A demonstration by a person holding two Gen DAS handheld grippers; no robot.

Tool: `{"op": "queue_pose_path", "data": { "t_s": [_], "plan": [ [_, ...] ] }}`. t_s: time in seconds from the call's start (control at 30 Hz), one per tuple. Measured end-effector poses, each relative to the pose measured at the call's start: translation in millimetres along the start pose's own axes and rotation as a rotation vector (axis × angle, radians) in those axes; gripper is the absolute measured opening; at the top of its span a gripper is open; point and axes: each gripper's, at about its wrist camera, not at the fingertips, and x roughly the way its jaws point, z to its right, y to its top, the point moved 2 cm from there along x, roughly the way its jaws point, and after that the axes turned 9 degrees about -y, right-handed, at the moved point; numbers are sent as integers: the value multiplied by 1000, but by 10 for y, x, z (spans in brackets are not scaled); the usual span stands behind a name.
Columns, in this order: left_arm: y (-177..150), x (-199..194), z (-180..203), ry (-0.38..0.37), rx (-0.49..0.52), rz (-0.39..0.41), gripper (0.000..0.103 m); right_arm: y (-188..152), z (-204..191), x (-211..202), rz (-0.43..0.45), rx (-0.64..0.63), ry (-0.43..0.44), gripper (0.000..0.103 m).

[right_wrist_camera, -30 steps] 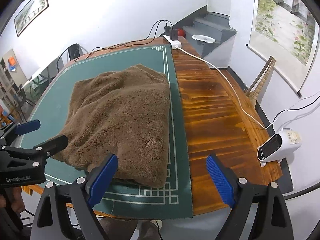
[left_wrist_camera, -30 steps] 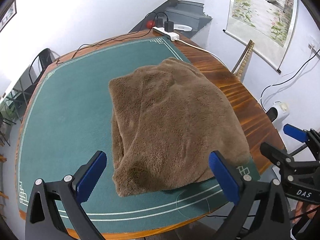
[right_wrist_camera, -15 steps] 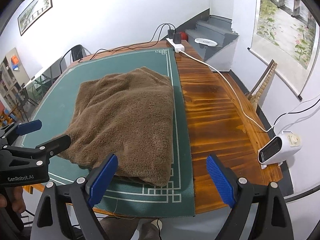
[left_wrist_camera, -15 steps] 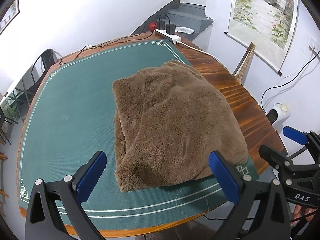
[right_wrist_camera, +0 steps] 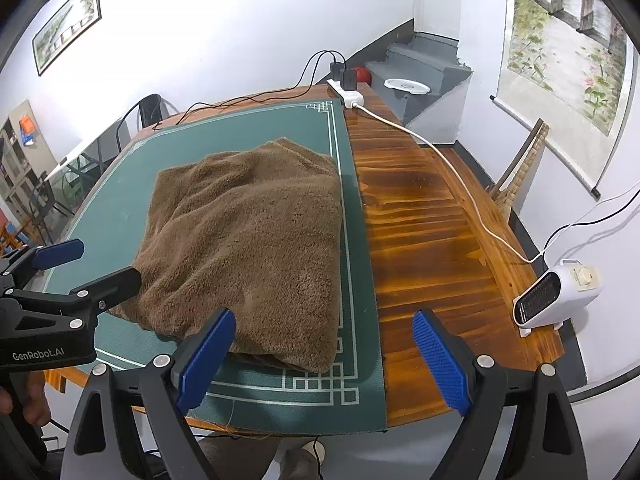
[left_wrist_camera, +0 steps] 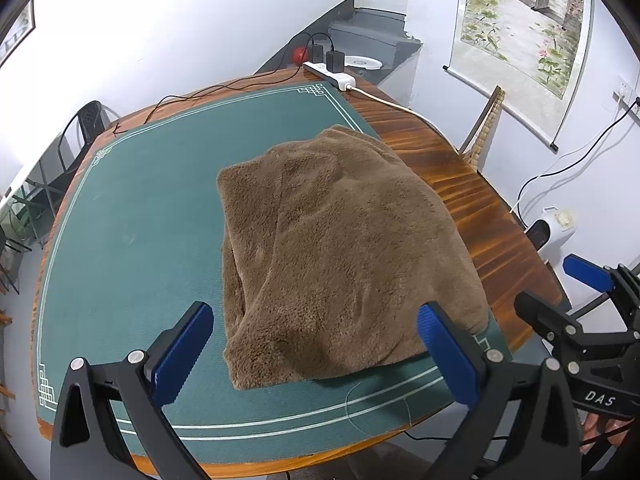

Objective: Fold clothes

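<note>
The brown fleecy garment (left_wrist_camera: 340, 256), thick and plush, lies folded into a rough rectangle on the dark green mat with pale line borders (left_wrist_camera: 132, 248) that covers most of the varnished wooden bench (right_wrist_camera: 432, 240). It sits toward the mat's right edge, its near right corner close to the mat's near right corner and so not far from the bench's near edge.

The left gripper (left_wrist_camera: 316, 346) hangs short of the garment's near edge with its blue-padded jaws spread wide and nothing between them. The right gripper (right_wrist_camera: 324, 354) is likewise wide open and empty, aimed at the mat's right border and bare wood beside the garment.

The bundle looks lumpy and loose on its left side, where layers bulge out. My judgement is that a pinch there would catch only the top layer, and lifting it would undo the fold beneath. Plush pile may also slide off the pads. A drag toward the near edge could pull the mat along or tip the bundle off the bench. The white power cord (right_wrist_camera: 440, 152) along the right side could snag a wide sweep.
</note>
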Motion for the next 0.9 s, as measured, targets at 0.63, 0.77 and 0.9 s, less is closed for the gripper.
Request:
{"op": "queue_pose_path", "data": {
  "t_s": [0.63,0.77,0.9],
  "plan": [
    [14,134,-135,-27,-80,-35,102,-10,-6,72,-19,-8,-18,92],
    [18,82,-207,-20,-94,2,102,1,-44,108,-23,-16,-12,92],
    [14,77,-265,-4,-105,17,102,14,-75,131,-25,-20,-8,92]
  ]
}}
